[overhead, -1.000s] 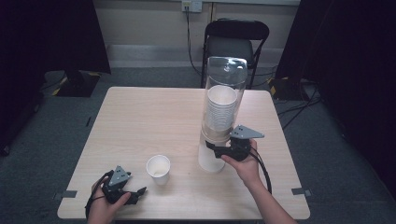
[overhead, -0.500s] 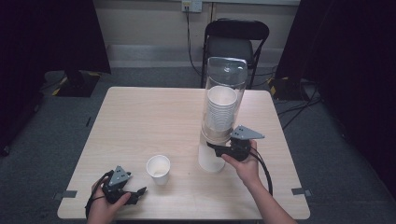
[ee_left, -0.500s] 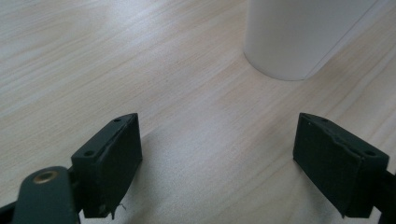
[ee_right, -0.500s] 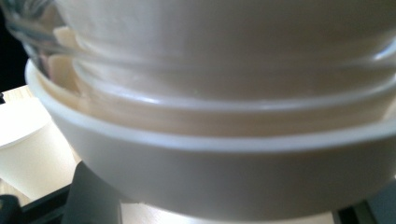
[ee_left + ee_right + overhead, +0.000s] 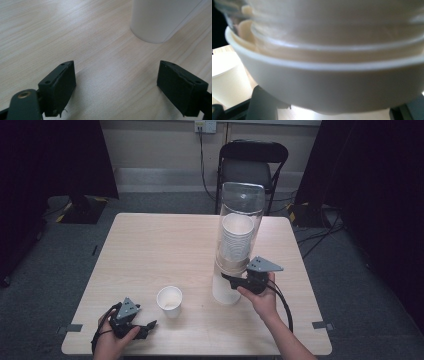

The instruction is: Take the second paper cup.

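Table [image 5: 150,245] w/ tall clear dispenser [image 5: 241,210], cup stack inside. R gripper [image 5: 235,281] at its base, jaws just closed on bottom cup [image 5: 332,90]. Loose cup [image 5: 169,301] left of it. L gripper [image 5: 145,326] near front edge, jaws wide, empty.

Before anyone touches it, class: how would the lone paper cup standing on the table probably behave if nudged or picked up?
The paper cup looks thin-walled and nearly empty, so it is probably very light and would slide easily on the smooth wooden table. It tapers to a narrow base, so a nudge near the rim might tip it. A firm squeeze would likely dent it.
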A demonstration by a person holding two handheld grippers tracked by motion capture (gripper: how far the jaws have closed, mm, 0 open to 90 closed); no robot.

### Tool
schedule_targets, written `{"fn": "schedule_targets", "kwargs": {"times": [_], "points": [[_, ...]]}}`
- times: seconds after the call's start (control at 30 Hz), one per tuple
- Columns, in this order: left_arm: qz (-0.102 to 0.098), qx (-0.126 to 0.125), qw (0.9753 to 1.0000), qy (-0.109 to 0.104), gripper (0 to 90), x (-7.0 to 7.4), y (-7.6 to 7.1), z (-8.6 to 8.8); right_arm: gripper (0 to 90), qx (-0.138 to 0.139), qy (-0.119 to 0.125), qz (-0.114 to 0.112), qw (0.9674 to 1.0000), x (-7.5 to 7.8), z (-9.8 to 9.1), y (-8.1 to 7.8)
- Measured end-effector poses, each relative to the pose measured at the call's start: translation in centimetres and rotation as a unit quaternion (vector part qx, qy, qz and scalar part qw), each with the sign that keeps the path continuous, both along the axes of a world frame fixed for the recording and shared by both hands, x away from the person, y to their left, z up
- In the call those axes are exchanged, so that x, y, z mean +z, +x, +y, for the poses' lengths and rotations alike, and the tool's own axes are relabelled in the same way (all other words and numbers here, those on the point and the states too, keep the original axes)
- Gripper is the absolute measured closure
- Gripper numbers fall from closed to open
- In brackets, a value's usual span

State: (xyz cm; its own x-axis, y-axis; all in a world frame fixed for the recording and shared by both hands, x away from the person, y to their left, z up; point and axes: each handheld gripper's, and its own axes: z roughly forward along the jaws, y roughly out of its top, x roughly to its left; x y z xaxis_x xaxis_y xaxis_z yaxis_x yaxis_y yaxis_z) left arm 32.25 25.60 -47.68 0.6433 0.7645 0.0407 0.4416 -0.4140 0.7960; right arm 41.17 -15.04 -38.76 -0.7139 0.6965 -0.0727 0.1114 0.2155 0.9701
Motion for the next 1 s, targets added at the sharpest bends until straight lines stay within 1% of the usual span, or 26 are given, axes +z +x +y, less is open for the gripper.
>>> {"fn": "schedule_targets", "kwargs": {"times": [0.03,0.17,0.2,0.37,0.5,0.57,0.73,0.77,0.8,0.83,0.87,0.9,0.93,0.97,1.0], "points": [[0.000,0.000,1.0000,0.000,15.0,0.0,0.0,0.0,34.8,0.004,0.006,-0.001,1.0000,-0.1,0.0,0.1],[0.000,0.000,1.0000,0.000,15.0,0.0,0.0,0.0,34.9,0.007,0.003,0.001,1.0000,-0.2,-0.1,0.0],[0.000,0.000,1.0000,0.000,15.0,0.0,0.0,0.0,35.2,0.008,0.000,0.008,0.9999,-0.2,0.0,-0.1],[0.000,0.000,1.0000,0.000,15.0,0.0,0.0,0.0,35.7,0.011,0.001,0.015,0.9998,-0.5,-0.2,-0.2],[0.000,0.000,1.0000,0.000,15.0,0.0,0.0,0.0,35.8,0.015,0.000,0.010,0.9998,-0.6,-0.2,-0.2],[0.000,0.000,1.0000,0.000,15.0,0.0,0.0,0.0,35.9,0.014,-0.007,0.007,0.9999,-0.6,-0.2,-0.3],[0.000,0.000,1.0000,0.000,15.0,0.0,0.0,0.0,36.0,0.015,-0.005,0.001,0.9999,-0.7,-0.2,-0.2],[0.000,0.000,1.0000,0.000,15.0,0.0,0.0,0.0,36.1,0.011,-0.016,-0.003,0.9998,-0.8,-0.2,-0.2],[0.000,0.000,1.0000,0.000,15.0,0.0,0.0,0.0,36.1,0.011,-0.016,-0.003,0.9998,-0.8,-0.2,-0.2],[0.000,0.000,1.0000,0.000,15.0,0.0,0.0,0.0,36.6,0.010,-0.041,0.023,0.9988,-1.2,-0.3,-0.1],[0.000,0.000,1.0000,0.000,15.0,0.0,0.0,0.0,36.5,0.008,-0.059,0.033,0.9977,-2.0,-0.3,0.1],[0.000,0.000,1.0000,0.000,14.9,0.0,0.0,0.0,36.3,0.011,-0.046,0.053,0.9975,-3.1,-0.6,0.3],[0.001,-0.002,1.0000,0.001,14.6,0.0,0.0,0.0,36.3,0.008,-0.075,0.051,0.9959,-3.2,-0.6,0.3],[0.000,-0.002,1.0000,0.001,14.5,0.0,0.0,0.0,36.3,0.009,-0.078,0.043,0.9960,-2.8,-0.7,0.3],[0.000,-0.002,1.0000,0.001,14.4,0.0,0.0,0.0,36.3,0.009,-0.078,0.043,0.9960,-2.8,-0.7,0.3]]}}
